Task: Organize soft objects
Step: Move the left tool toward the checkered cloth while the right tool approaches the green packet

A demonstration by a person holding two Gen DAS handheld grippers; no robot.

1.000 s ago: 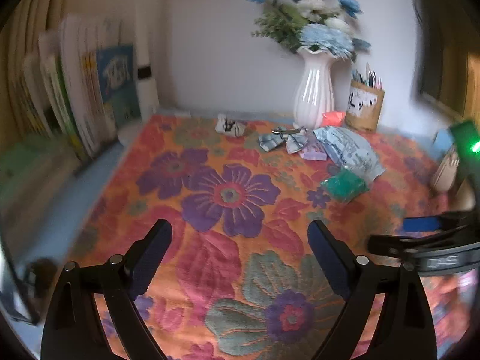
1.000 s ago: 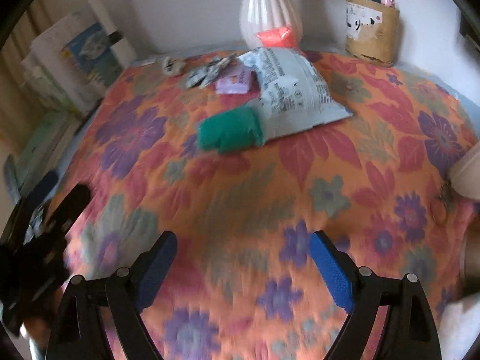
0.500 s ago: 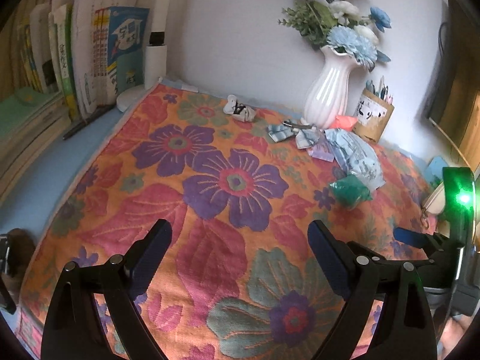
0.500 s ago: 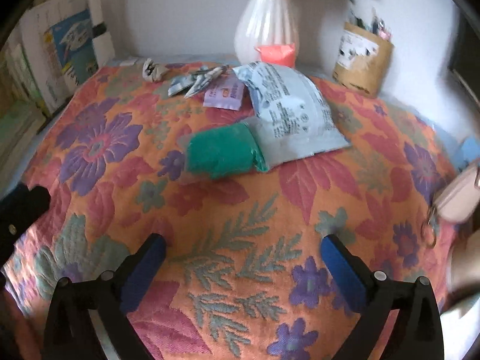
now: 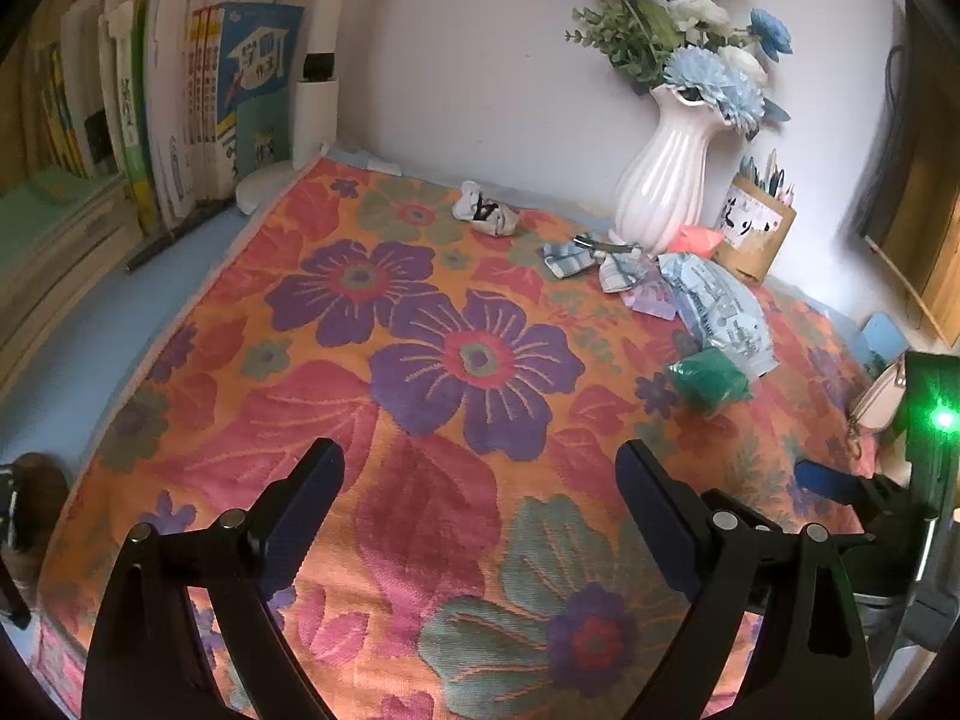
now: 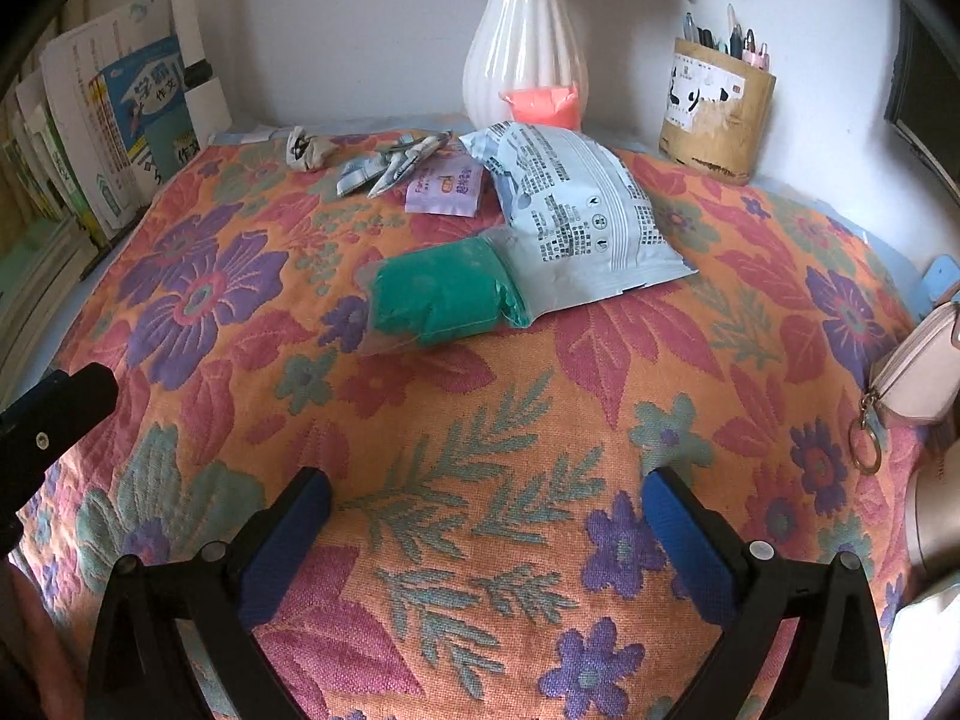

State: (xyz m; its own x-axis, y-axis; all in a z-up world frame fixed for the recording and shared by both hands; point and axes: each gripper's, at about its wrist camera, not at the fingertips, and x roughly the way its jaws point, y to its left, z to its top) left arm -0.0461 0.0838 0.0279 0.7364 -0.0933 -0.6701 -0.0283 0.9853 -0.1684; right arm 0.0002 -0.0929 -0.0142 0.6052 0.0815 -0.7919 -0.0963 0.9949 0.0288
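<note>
two grippers hang over the floral cloth (image 6: pixel 480 420) that covers the desk, both mine, both empty. my left gripper (image 5: pixel 480 480) has its black fingers spread wide over the near middle of the cloth, nothing between them. my right gripper (image 6: pixel 486 498), with blue pads, is spread wide as well, over the cloth's near edge, pointed toward the far middle.

the soft things lie in a cluster toward the far edge of the cloth. nearest to my right gripper is a green bundle (image 6: pixel 441 294) in clear wrap, touching the near corner of a pale blue packet (image 6: pixel 576 210) that slopes back toward the white vase (image 6: pixel 522 42). a pink pack (image 6: pixel 543 105) rests at the foot of the vase, behind the packet. just left of the packet lies a small lilac sachet (image 6: pixel 445 186), then two folded checked pieces (image 6: pixel 390 165), then a crumpled white scrap (image 6: pixel 306 147) near the far edge.

a pen holder (image 6: pixel 714 108) stands at the far right corner, books (image 5: pixel 180 102) along the left edge, and a pale purse (image 6: pixel 924 360) at the right edge.
</note>
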